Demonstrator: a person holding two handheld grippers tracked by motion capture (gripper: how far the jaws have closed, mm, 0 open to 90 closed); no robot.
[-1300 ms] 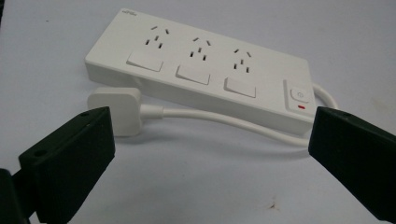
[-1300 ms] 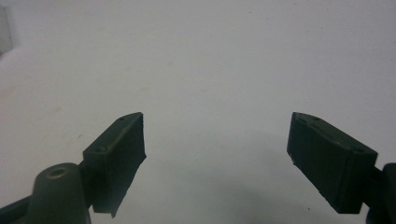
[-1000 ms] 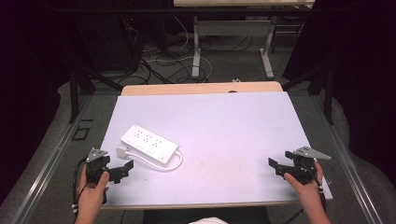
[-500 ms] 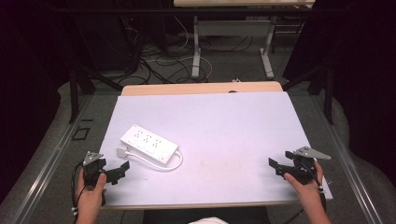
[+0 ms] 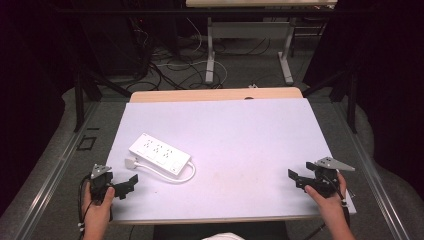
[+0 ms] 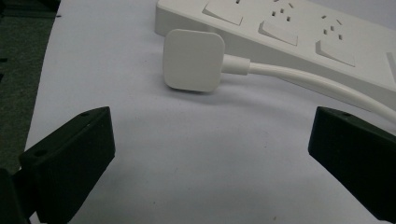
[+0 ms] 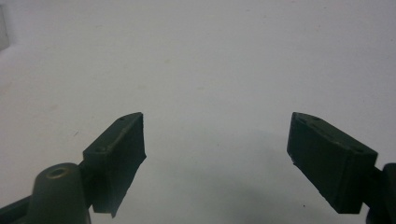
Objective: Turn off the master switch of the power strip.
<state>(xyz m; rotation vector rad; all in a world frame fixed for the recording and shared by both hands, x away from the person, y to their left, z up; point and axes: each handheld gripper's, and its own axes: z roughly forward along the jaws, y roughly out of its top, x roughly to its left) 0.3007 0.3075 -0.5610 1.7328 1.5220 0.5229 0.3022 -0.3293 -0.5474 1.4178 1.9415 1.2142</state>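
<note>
A white power strip [image 5: 160, 155] lies on the left half of the white table [image 5: 240, 135], its white cable [image 5: 175, 176] looping round its near side to a square white plug [image 5: 130, 162]. In the left gripper view the plug [image 6: 192, 60] lies just ahead, with the strip [image 6: 299, 32] behind it. My left gripper [image 5: 129, 183] hovers near the table's front left corner, open, jaws wide apart and nothing between them [image 6: 210, 154]. At the front right, my right gripper [image 5: 295, 177] is also open over bare tabletop [image 7: 215, 140].
A wooden strip [image 5: 215, 95] borders the table's far edge. Beyond it stand the legs of another desk [image 5: 210, 45] and loose cables [image 5: 165, 65] on the floor. Dark curtains close off both sides.
My left gripper has drawn back toward the table's front left corner, away from the plug. The right gripper has stayed in place.
</note>
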